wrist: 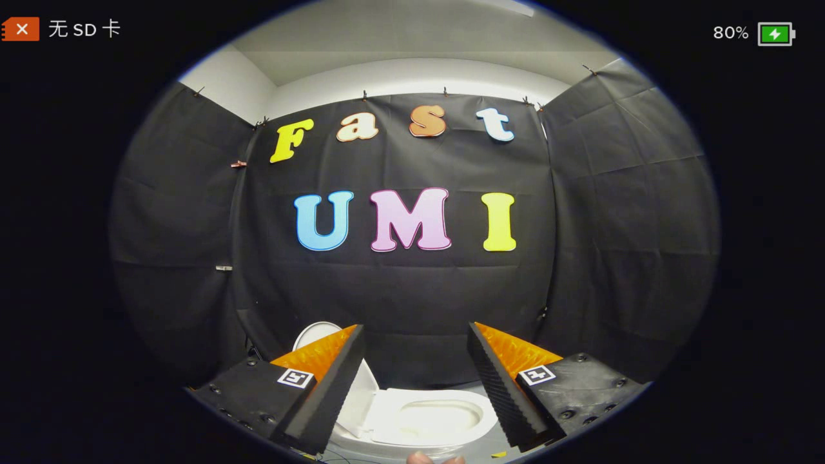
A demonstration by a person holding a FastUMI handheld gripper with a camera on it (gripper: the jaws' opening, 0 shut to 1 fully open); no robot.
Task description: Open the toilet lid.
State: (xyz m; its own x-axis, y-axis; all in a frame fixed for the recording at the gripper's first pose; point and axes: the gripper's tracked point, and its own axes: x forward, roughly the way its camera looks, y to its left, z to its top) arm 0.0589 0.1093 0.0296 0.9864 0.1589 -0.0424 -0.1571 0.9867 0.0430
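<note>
A white toilet [445, 419] sits low down, beyond and below my fingers, seen between them. Its seat ring and the pale bowl are exposed. The white lid [358, 401] stands raised at the toilet's left side; part of it is hidden behind my left finger, and its rounded top edge shows above that finger. My gripper [416, 327] is open, its two fingers spread wide apart with nothing between them. It hovers above the toilet and touches neither lid nor seat.
Black cloth walls [619, 212] close the booth in behind the toilet and on both sides. A grey floor strip [490, 444] lies around the toilet base. Part of a person's hand [433, 459] shows just under the gripper.
</note>
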